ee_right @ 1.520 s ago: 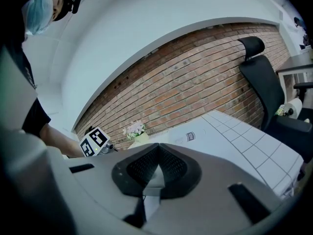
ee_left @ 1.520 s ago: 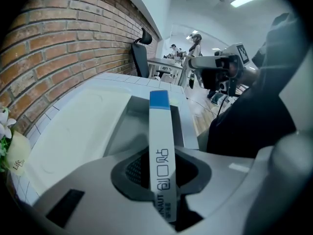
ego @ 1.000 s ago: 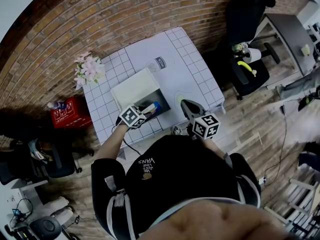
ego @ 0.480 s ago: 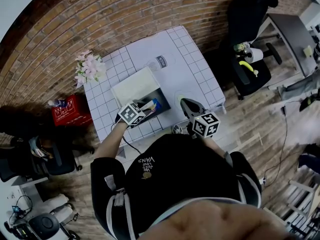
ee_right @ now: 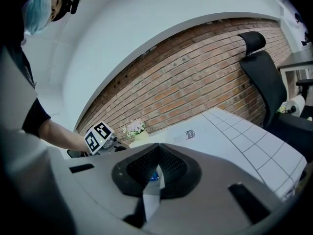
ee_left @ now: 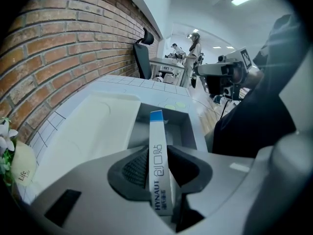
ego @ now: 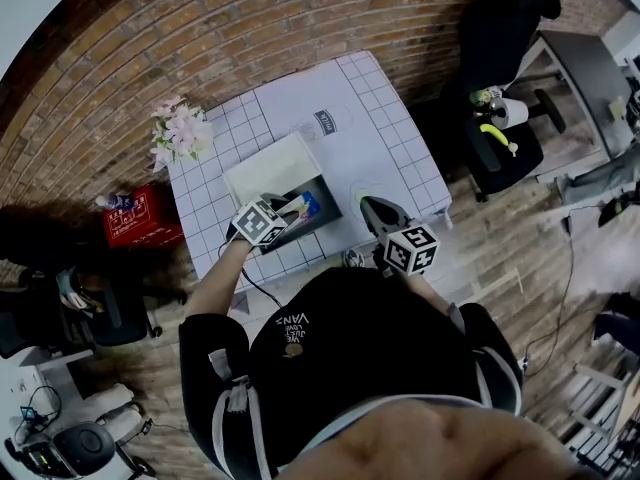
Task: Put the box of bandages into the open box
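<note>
The box of bandages [ee_left: 159, 175] is a slim white carton with a blue end. It sits between the jaws of my left gripper [ee_left: 159, 153], and the pads press its sides. Its blue end points down into the grey inside of the open box [ee_left: 191, 126], whose white lid [ee_left: 93, 126] lies folded back to the left. In the head view the left gripper [ego: 288, 214] hangs over the near edge of the open box [ego: 322, 218], with the bandage box [ego: 306, 206] inside its rim. My right gripper [ego: 370, 210] hovers shut to the right of the open box, holding nothing.
The open box rests on a white tiled table [ego: 395, 153] against a brick wall. A pot of pink flowers [ego: 180, 138] stands at the table's far left corner. A red crate [ego: 140, 223] is on the floor to the left. A black office chair [ego: 495, 58] stands to the right.
My left gripper has shifted a little farther over the open box, carrying the bandage box with it. The right gripper has stayed where it was.
</note>
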A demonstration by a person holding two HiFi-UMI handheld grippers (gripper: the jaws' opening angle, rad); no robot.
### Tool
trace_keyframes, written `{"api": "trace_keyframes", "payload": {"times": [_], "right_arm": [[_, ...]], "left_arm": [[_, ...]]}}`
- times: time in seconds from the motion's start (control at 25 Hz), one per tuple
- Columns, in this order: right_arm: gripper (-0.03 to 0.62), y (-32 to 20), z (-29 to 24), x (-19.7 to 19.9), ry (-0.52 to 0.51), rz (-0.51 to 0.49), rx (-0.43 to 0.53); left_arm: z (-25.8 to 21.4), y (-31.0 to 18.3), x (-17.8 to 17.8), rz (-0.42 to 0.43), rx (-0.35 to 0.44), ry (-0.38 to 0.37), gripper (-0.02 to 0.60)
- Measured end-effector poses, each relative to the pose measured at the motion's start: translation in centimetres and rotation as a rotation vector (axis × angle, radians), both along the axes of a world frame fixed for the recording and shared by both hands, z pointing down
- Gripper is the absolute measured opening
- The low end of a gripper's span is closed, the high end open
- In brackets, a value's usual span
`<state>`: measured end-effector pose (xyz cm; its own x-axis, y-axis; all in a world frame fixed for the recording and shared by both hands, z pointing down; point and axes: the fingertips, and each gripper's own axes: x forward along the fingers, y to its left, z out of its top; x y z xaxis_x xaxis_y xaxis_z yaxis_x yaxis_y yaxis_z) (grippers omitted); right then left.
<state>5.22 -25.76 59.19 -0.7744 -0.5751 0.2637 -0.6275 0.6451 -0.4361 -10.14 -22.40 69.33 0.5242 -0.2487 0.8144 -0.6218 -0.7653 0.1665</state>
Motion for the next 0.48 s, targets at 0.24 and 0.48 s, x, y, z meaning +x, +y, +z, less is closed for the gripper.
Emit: {"api": "trace_keyframes", "payload": {"times": [0.24, 0.48], "right_arm": [[-0.006, -0.01, 0.10, -0.12, 0.001, 0.001, 0.000], [-0.006, -0.02, 0.13, -0.52, 0.003, -0.003, -0.004]], "left_arm": [[-0.41, -0.61, -0.58, -0.016, 0.029, 0.005, 0.100], [-0.71, -0.77, -0.94, -0.033, 0.044, 0.009, 0.136]]}}
